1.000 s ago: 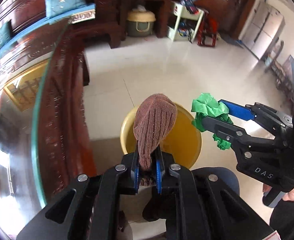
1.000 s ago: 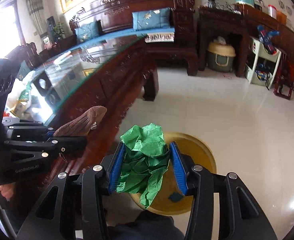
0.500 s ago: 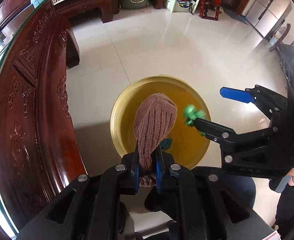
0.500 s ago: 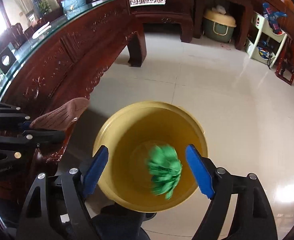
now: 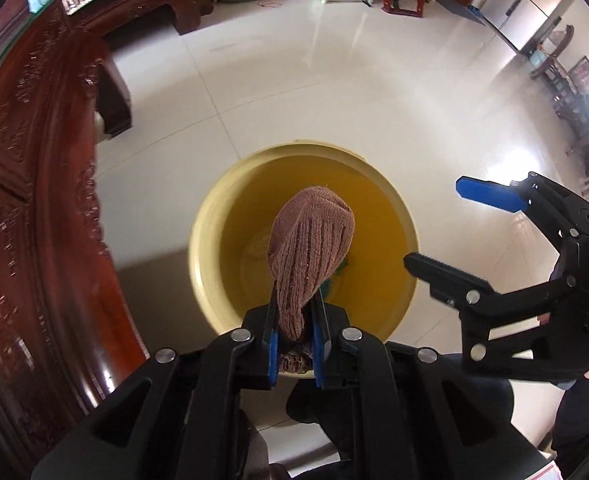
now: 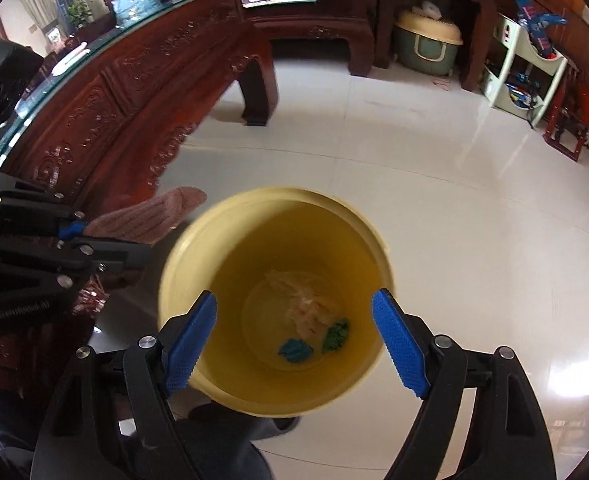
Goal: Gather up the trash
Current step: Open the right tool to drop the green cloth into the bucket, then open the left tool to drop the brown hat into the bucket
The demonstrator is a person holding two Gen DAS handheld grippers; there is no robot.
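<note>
A yellow bin (image 5: pixel 210 236) stands on the floor; its rim also shows in the right wrist view (image 6: pixel 278 194). My left gripper (image 5: pixel 294 344) is shut on a brown knitted sock (image 5: pixel 310 248) and holds it over the bin's near side. The sock also shows in the right wrist view (image 6: pixel 146 220). My right gripper (image 6: pixel 294 340) is open and empty above the bin; it also shows in the left wrist view (image 5: pixel 434 228). Inside the bin lie a green paper wad (image 6: pixel 336 334), a blue scrap (image 6: pixel 294 351) and pale crumpled plastic (image 6: pixel 306 300).
A carved dark wooden table (image 6: pixel 106 120) with a glass top runs along the left, close to the bin. A pet carrier (image 6: pixel 428 42), a white shelf (image 6: pixel 526 68) and a red stool (image 6: pixel 570 124) stand far back. Glossy tiled floor (image 6: pixel 434 200) surrounds the bin.
My right gripper opened and let go of the green paper, which fell into the bin. Both grippers tilted down over the bin. The left still holds the sock.
</note>
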